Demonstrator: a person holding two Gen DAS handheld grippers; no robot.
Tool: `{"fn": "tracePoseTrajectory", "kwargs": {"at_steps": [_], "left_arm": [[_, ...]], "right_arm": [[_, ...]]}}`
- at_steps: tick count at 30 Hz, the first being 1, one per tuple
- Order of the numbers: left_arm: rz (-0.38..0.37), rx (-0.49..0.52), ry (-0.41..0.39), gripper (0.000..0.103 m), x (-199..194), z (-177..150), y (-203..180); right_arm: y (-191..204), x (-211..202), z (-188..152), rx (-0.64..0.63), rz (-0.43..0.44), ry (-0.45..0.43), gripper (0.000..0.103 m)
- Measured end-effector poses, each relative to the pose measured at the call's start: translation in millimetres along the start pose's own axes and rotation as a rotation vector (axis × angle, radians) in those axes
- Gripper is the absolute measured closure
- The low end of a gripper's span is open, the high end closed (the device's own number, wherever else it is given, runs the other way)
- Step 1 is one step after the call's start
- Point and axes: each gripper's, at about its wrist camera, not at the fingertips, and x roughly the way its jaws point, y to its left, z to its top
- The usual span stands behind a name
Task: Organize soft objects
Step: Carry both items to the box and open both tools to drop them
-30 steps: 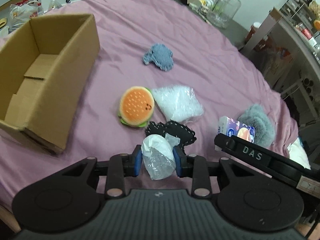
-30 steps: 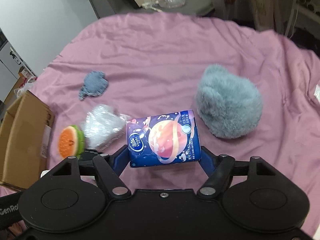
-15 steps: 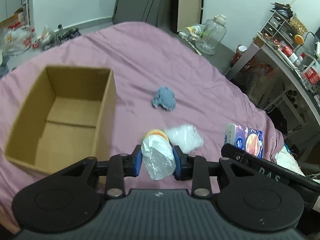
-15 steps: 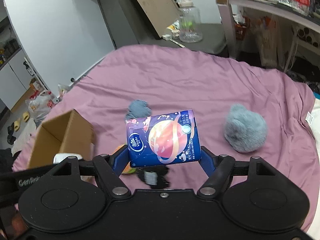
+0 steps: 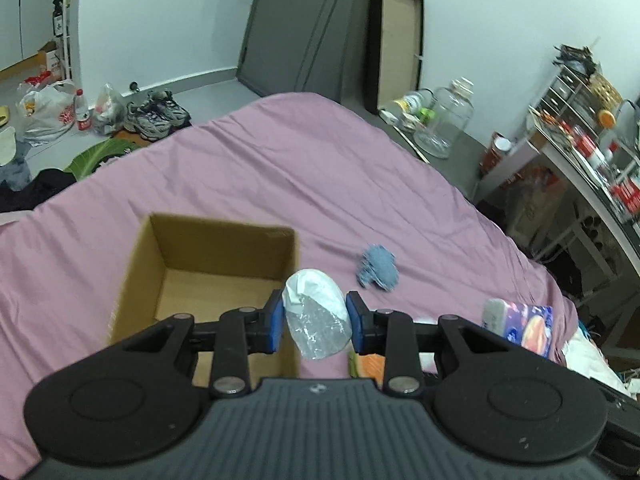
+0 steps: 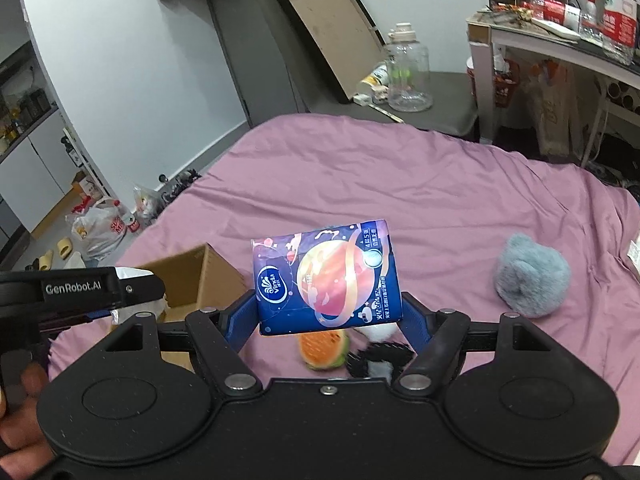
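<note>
Above the pink bed point(image 5: 280, 168), the left gripper point(image 5: 316, 322) jaws clamped a light, crushable plastic-wrapped bundle point(image 5: 314, 312) mid-body, while the right gripper point(image 6: 328, 312) jaws clamped a soft tissue pack point(image 6: 326, 278) across its ends.

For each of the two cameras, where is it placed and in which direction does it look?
Left wrist: sits on the left gripper, looks forward and down over the bed at the open box; shows its fingers clamping a white bundle.
Right wrist: sits on the right gripper, looks over the bed; shows its fingers holding the tissue pack, plus a hand at lower left.
Shared: box, tissue pack, pink sheet, glass jar.
</note>
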Motion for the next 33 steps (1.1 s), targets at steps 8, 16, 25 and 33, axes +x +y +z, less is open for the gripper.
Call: {"fn": "tracePoseTrajectory", "kwargs": {"at_steps": [8,16,25,33], "left_arm": [[0.009,-0.031,-0.011,0.072,13,16,38],[0.033,-0.059,-0.016,0.071,30,14,68],[0.003,-0.138,0.06,0.071,63,15,97],[0.03,-0.148,0.061,0.071,75,19,105]], "right_arm": [[35,16,8,-0.027,0.038,0.003,0.032],[67,38,9,-0.057,0.072,0.027,0.032],[85,69,5,-0.052,0.09,0.061,0.032],[98,90,5,-0.031,0.126,0.113,0.032]]}}
